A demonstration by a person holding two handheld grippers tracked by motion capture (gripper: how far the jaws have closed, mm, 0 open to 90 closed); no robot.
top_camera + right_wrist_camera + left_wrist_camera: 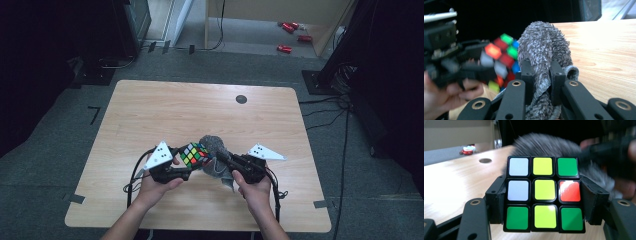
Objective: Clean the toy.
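A colourful puzzle cube [194, 154] is held above the wooden table, with my left gripper [186, 165] shut on its sides. In the left gripper view the cube [544, 194] shows a face of yellow, green, white and red squares between the black pads [499, 200]. A grey fluffy cloth [216, 152] is bunched against the cube's right side. My right gripper [223, 159] is shut on that cloth. The right gripper view shows the cloth [544, 50] pinched between the pads [527, 75], with the cube [504, 55] just left of it.
The light wooden table [150, 115] has a round dark cable hole [241, 99] near its far edge. Black stands and cables sit on the grey floor at both sides. Several red objects [285, 48] lie on the floor far behind.
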